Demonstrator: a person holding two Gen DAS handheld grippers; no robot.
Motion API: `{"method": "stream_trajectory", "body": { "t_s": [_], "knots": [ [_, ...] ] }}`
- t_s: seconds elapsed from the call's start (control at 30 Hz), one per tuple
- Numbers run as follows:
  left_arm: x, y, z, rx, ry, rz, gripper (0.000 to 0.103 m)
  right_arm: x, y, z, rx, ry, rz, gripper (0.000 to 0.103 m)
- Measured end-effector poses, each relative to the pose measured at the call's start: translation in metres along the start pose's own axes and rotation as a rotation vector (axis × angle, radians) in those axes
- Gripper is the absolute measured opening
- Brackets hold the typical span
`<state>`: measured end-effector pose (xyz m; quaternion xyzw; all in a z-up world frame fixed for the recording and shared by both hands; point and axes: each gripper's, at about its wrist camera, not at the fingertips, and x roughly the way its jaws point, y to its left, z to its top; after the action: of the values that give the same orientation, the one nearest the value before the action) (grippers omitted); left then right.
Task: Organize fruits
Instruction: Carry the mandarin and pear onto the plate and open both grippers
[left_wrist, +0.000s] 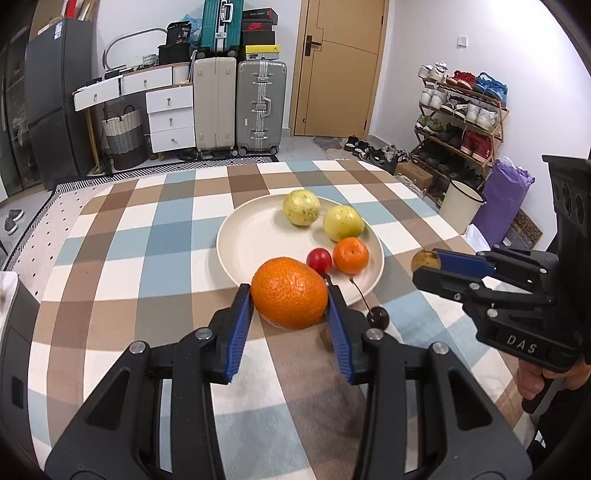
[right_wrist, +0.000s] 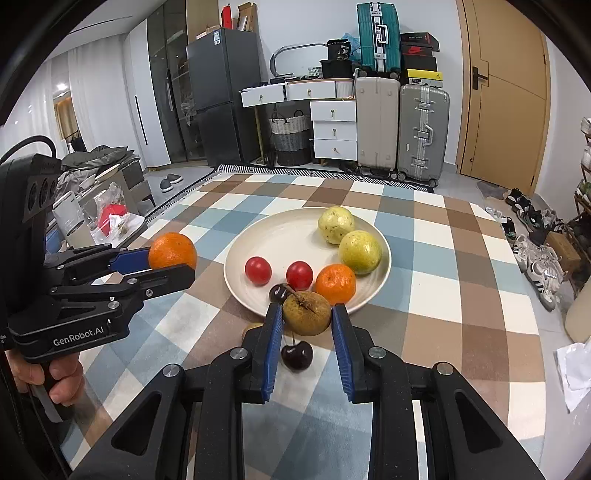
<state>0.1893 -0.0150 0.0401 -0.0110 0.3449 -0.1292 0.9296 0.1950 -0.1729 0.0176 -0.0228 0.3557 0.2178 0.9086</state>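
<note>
Two grippers up, both loaded. My left gripper is clamped on a big orange, blue pads pressing both its sides, held just off the plate's 7 o'clock rim in the left wrist view. My right gripper is clamped on a brownish-green round fruit with a dry stem scar on top, held at the plate's 6 o'clock rim in the right wrist view.

Plate sits mid-table on a checked cloth in blue, brown and white. Clock positions from the right wrist view:
- two yellow-green guavas at 1 and 3 o'clock, touching: far one, near one
- small mandarin at 5 o'clock, just beside the near guava
- two red cherry tomatoes, one at 6 o'clock, one at 8 o'clock
- dark cherry at the 6 o'clock rim, partly hidden by the held fruit

Off the plate: another dark cherry on the cloth, stem up, showing between my right fingers, under the held fruit. Small tan bit at the left finger's outer side, can't tell what it is.

Behind the table: suitcases, white drawers, door.
</note>
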Motion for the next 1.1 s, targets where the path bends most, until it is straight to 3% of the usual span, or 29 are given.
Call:
{"method": "stream_trajectory", "body": {
  "t_s": [1.1],
  "knots": [
    [0.094,0.019,0.042,-0.005,0.039,0.024,0.037,0.085,-0.021,0.044,0.126,0.010,0.009,0.027]
  ]
}}
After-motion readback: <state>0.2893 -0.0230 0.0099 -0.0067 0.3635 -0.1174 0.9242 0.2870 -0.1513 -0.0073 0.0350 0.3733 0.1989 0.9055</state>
